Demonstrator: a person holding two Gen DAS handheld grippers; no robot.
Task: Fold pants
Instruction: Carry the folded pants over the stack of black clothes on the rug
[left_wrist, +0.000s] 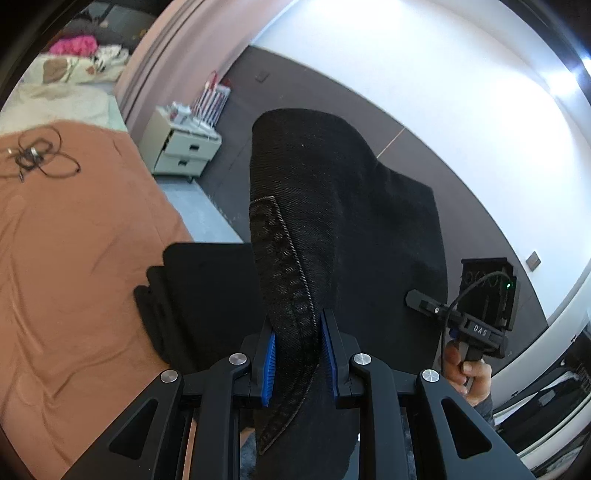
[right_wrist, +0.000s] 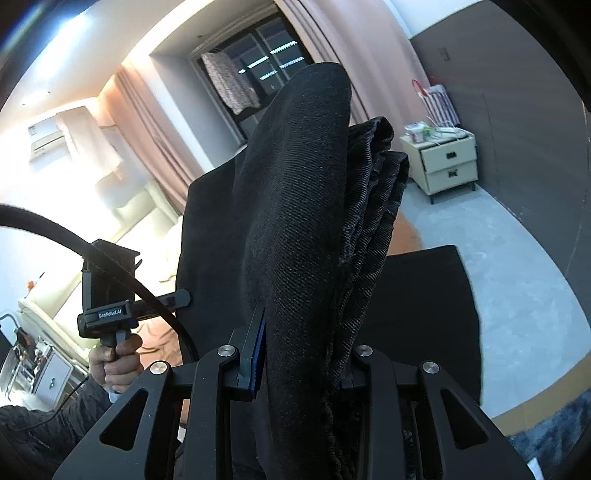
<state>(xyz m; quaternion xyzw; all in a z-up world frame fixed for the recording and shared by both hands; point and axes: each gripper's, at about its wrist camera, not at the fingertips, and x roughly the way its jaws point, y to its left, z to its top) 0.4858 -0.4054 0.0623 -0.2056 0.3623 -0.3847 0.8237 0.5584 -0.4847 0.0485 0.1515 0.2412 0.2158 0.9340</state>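
The black pants hang lifted in the air between both grippers. My left gripper is shut on a hemmed edge of the black pants, with blue pads on either side of the cloth. My right gripper is shut on a thick bunch of the pants; its right finger is hidden by cloth. In the left wrist view the right gripper shows at the pants' far edge. In the right wrist view the left gripper shows at the left edge of the cloth.
An orange-brown bedsheet covers the bed at left, with a tangle of cable on it. A folded black garment lies on the bed's edge. A pale bedside cabinet stands by the dark wall, with grey floor around it.
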